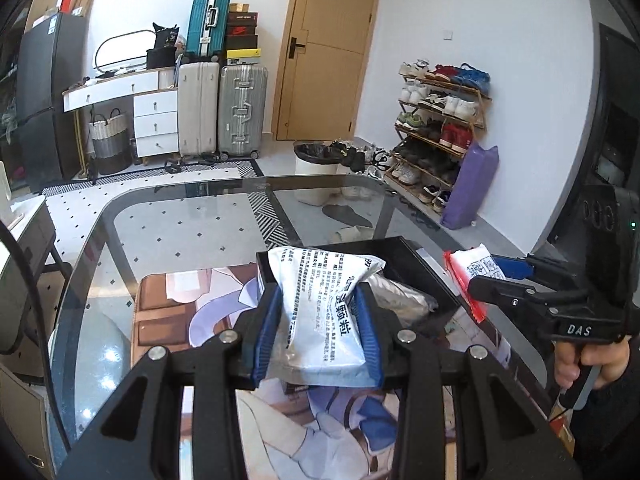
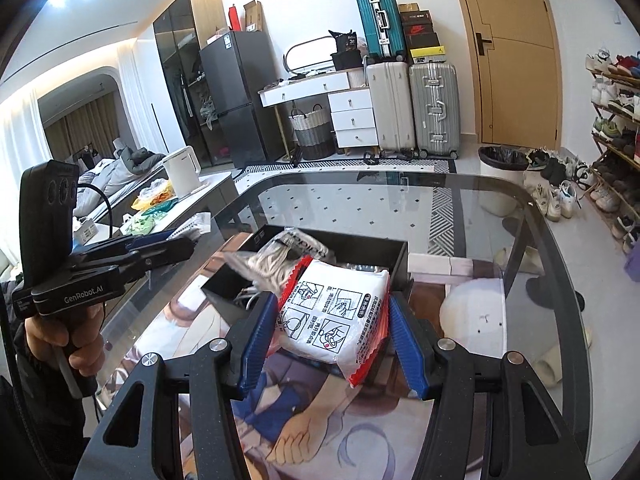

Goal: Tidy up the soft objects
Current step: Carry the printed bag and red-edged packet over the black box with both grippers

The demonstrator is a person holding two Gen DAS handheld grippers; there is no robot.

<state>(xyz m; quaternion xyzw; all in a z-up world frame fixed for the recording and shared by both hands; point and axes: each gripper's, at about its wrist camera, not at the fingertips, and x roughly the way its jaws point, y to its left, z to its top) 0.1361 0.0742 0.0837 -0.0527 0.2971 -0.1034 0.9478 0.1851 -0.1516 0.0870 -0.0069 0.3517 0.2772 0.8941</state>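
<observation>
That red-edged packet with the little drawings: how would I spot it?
Find the glass table, then the black tray on it. The packet hangs over the tray's near end, pinched in the right tool. Its red zigzag edges and four line drawings distinguish it from the blue-white packet in the left tool.

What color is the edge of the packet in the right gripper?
Red, on a white packet with black instruction drawings; clearest in the right wrist view, between the right gripper pads.
</observation>
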